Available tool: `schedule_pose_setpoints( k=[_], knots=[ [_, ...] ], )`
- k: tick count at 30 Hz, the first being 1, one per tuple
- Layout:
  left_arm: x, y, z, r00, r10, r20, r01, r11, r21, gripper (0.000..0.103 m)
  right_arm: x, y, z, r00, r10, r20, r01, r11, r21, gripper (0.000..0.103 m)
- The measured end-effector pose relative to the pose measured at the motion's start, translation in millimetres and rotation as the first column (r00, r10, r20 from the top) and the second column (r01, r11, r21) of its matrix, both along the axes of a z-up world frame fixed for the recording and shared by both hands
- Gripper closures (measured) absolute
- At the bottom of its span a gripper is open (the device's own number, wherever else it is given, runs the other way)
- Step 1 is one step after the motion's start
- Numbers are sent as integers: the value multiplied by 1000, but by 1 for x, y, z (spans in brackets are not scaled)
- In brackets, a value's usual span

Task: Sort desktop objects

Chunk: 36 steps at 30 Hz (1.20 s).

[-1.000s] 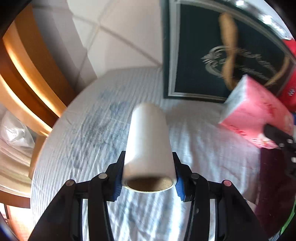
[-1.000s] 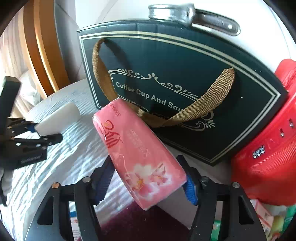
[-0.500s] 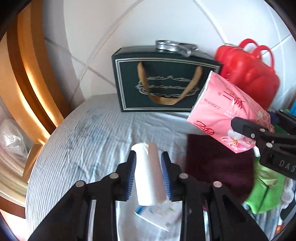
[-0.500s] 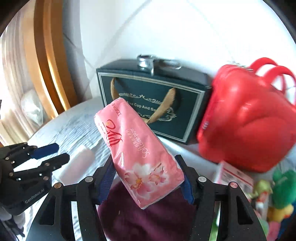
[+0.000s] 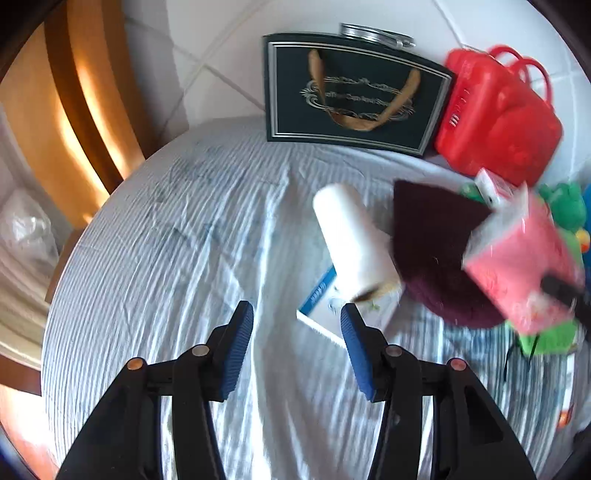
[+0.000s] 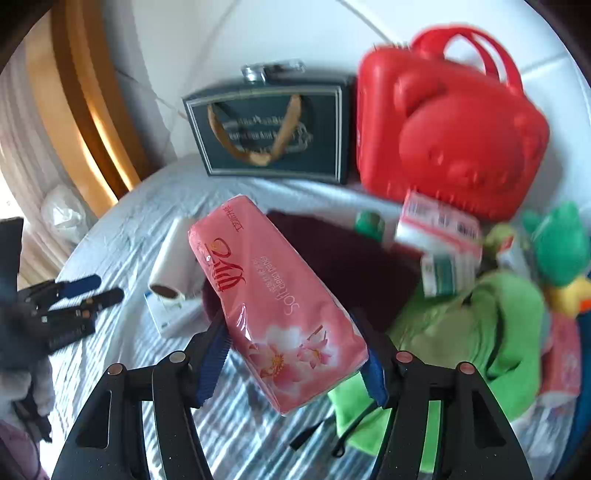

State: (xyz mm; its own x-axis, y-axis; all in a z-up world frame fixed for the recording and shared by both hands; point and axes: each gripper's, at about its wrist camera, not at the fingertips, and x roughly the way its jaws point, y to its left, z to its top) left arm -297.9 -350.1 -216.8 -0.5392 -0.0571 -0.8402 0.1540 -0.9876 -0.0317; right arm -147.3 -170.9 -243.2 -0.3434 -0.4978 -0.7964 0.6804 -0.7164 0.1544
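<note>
White tiled wall [image 5: 229,44] rises behind a round table under a pale blue striped cloth [image 5: 177,258]. Between the blue pads of the left gripper [image 5: 297,341] only that cloth shows — its jaws have just been opening and stand apart on nothing. Just beyond them the white roll [image 5: 352,240] lies tilted, its cardboard core end resting on a white-and-blue box [image 5: 321,299], its side touching a dark maroon cloth [image 5: 436,251].

The right gripper [image 6: 295,354] is clamped on a pink tissue pack [image 6: 277,306], the pads pressing its lower end while the pack slants up and to the left — clear of the table. Below and to the right of it lies a green cloth [image 6: 480,332], with small red-and-white cartons [image 6: 439,236] and a green and yellow plush toy [image 6: 557,251] near it, both blurred.

At the back a dark green gift bag [image 5: 351,92] with tan ribbon handles stands against the wall, a metal flask [image 5: 373,33] on top. A red plastic case [image 6: 450,125] with two loop handles stands just beside the bag, on its right.
</note>
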Motion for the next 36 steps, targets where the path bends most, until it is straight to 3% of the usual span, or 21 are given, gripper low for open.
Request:
schedule_pose_setpoints(
  k=[3,5,9,10,11,12,13,16,22,27,31,36],
  knots=[
    [-23,6,10,999,-1,-45,2,999,41,48,-6,2,-10,1000,-17,17,17,1000,-2,40],
    [-45,16,6,999,-15,-36,16,999,40,27,-12,0,-12,999,-26,22,26,1000,-5,40],
    [-81,39,-36,995,-27,98,30,999,-33,27,-15,-5,-17,1000,-25,11,25,1000,-4,40],
    [-83,42,-45,992,-31,121,35,999,-29,29,-14,-7,-18,1000,-22,4,22,1000,0,40],
    [-83,44,-53,990,-36,136,39,999,-18,44,-14,-9,-19,1000,-19,-4,19,1000,3,40],
    [-78,46,-56,993,-40,112,39,999,7,45,-13,-10,-19,1000,-15,-14,15,1000,5,40],
    [-73,47,-54,995,-39,90,39,999,0,53,-12,-12,-19,1000,-9,-24,9,1000,8,40],
    [-64,56,-49,994,-67,88,71,997,-43,58,-10,-16,-21,999,-2,-36,2,1000,13,39],
    [-30,71,-10,997,-81,-6,80,993,-85,58,1,-14,-9,998,-14,-64,14,1000,-1,41],
    [2,91,33,989,-114,-91,105,989,-101,59,18,4,29,992,-36,-122,29,997,-65,41],
    [38,110,75,974,-137,-179,119,987,-109,59,39,29,70,981,-73,-180,51,991,-122,41],
    [91,143,128,934,-192,-300,154,977,-146,66,82,83,124,949,-155,-274,103,976,-194,41]
  ],
)
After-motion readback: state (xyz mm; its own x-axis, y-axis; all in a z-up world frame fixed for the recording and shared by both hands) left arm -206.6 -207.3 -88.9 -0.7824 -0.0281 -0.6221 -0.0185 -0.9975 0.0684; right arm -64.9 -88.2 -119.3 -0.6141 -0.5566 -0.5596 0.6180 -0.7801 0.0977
